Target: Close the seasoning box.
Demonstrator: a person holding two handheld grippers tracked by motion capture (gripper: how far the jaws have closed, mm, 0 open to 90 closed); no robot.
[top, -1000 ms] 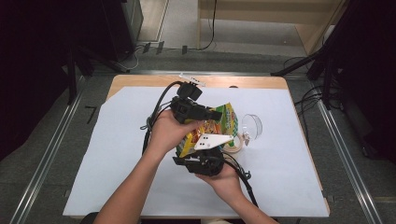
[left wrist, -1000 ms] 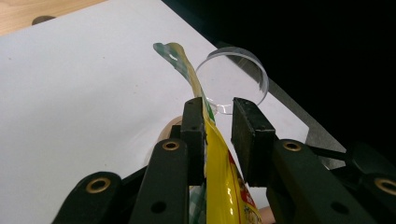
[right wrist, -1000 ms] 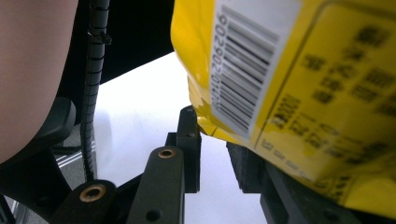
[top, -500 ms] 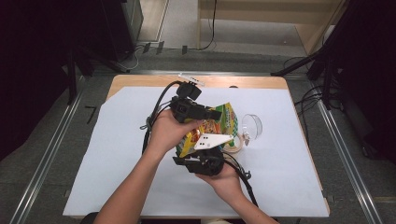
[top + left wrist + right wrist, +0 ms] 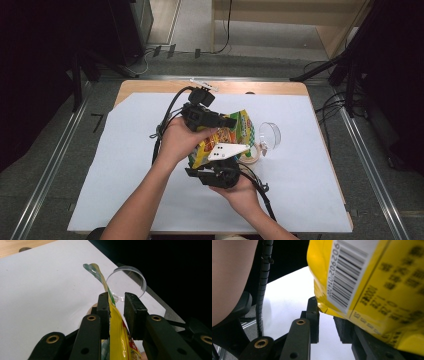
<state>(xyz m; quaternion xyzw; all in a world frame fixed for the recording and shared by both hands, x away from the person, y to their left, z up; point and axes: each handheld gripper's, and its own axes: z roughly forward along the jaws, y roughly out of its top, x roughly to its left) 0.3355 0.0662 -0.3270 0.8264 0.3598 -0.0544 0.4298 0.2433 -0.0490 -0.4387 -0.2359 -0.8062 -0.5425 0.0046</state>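
A: Snack bag point(image 5: 231, 134) above mid-desk point(image 5: 125, 190), edge between left hand-held gripper point(image 5: 117, 305) jaws – grip unclear. Right hand-held gripper point(image 5: 327, 320)?
B: Under bag bottom, grip unclear too. Clear cup point(image 5: 269, 135) just beside – open room leftward.

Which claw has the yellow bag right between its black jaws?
The left claw: the yellow plastic snack bag's thin edge runs between its jaws. The right claw has the bag beside its jaw.

Both forearms reach in from the near edge – hands close together mid-table. Left gripper point(image 5: 227, 121) sits farther away, jaws narrow, pointing right. Right gripper point(image 5: 212, 172) is just below, palm up, jaws narrow – grip unclear.
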